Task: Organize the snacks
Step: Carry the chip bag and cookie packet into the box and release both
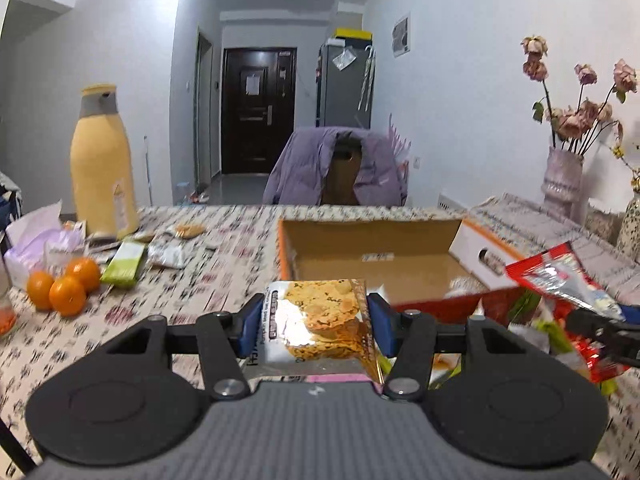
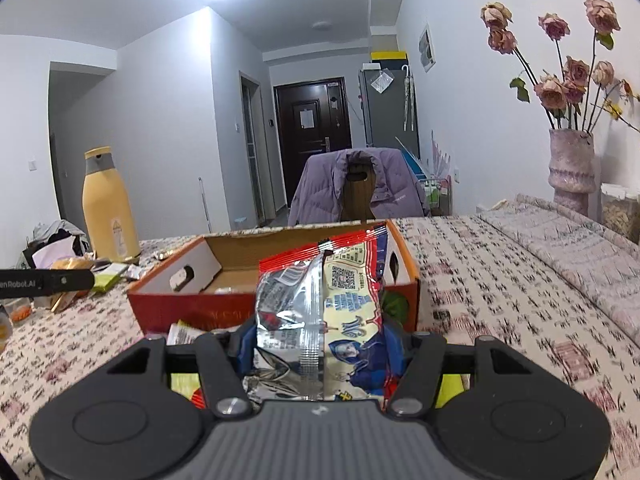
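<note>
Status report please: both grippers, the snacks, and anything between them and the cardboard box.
Left gripper shut on cookie packet. Right gripper shut on red snack bag. Cardboard box open just ahead, nothing blocking it.

A lived-in home: cloth-covered dining table (image 2: 500, 280), jacket-draped chair (image 2: 360, 188), fridge (image 2: 390, 108) (hallway beyond), front door (image 2: 312, 120).

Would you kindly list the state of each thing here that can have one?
Left gripper: shut on the biscuit pack, held above the table.
Right gripper: shut on the red snack bag.
Box: open, flaps out, nearly empty.
Yellow bottle: upright, capped.
Door: closed.
Roses: wilted, upright in the vase.
Jacket: draped over the chair back.
</note>
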Tool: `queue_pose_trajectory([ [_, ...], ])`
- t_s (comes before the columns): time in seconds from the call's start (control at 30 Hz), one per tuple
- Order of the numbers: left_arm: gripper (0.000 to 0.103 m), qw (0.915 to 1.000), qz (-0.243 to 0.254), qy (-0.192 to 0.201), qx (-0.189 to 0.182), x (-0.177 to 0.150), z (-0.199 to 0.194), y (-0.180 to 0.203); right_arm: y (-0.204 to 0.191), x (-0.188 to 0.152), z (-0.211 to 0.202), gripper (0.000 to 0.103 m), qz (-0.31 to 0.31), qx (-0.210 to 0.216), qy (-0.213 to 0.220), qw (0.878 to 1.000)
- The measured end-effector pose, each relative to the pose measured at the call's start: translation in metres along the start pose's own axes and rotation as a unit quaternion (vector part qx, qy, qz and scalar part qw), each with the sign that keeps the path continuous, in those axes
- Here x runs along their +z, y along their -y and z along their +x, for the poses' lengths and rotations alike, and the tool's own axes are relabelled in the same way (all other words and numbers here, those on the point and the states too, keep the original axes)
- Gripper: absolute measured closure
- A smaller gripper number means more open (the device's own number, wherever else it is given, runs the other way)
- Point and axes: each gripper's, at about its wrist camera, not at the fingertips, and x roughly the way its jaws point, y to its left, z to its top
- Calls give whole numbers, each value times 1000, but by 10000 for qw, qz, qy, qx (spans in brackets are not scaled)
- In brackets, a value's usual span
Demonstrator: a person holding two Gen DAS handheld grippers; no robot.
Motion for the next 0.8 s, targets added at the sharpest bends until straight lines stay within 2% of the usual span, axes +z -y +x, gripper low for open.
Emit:
queue_pose_trajectory([
  [0.43, 48, 9999, 109, 31, -3, 55, 45, 45, -4, 54, 42, 44, -200, 55, 250, 9995],
  [0.67, 47, 9996, 161, -105, 190, 77, 86, 63, 4, 82, 84, 44, -91, 54, 110, 9999],
  [0.8, 47, 9988, 129, -332, 325, 79, 115, 65, 7, 88, 115, 44, -112, 1, -159, 9998],
])
